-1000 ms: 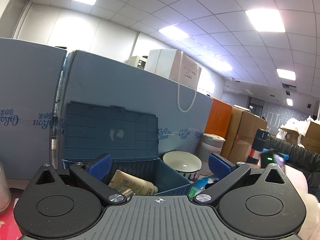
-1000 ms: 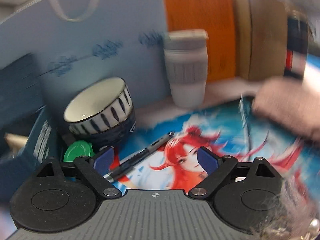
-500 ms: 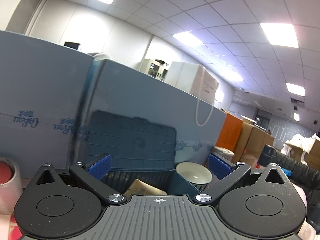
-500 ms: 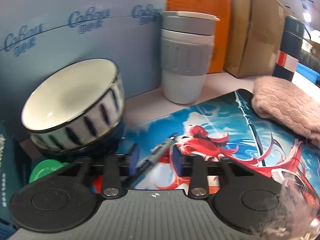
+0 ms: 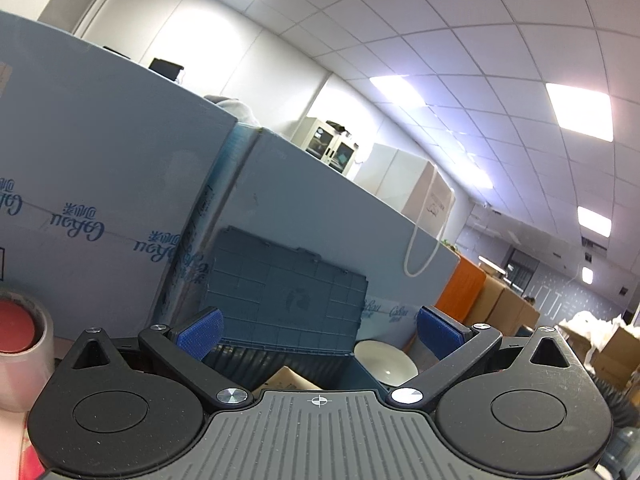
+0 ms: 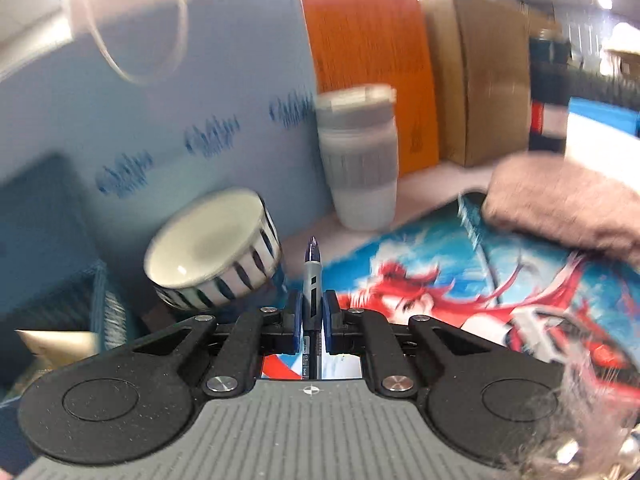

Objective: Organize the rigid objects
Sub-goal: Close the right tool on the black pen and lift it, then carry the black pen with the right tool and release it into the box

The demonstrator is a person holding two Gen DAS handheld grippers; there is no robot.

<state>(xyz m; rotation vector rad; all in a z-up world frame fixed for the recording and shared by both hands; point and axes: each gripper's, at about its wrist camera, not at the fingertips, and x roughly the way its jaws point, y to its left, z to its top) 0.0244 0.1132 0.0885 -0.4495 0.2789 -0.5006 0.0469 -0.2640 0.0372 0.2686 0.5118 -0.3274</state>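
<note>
My right gripper [image 6: 311, 312] is shut on a grey pen with a blue tip [image 6: 312, 276] and holds it lifted above the printed desk mat [image 6: 440, 280], the tip pointing away from me. A striped white bowl [image 6: 212, 244] sits just left of the pen. My left gripper [image 5: 318, 330] is open and empty, tilted upward, facing the open blue storage box [image 5: 280, 304]. A tan package [image 5: 286, 380] lies inside the box. The bowl also shows in the left wrist view [image 5: 386, 362], right of the box.
A grey lidded cup [image 6: 360, 160] stands behind the mat. A pink cloth [image 6: 568, 204] lies at the right. Blue boards [image 5: 100, 200] wall the back. A tape roll [image 5: 20, 352] sits at far left. Orange and cardboard boxes [image 6: 480, 80] stand behind.
My right gripper closed on the pen and lifted it off the mat, turning it upright between the fingers. My left gripper tilted upward and stayed open.
</note>
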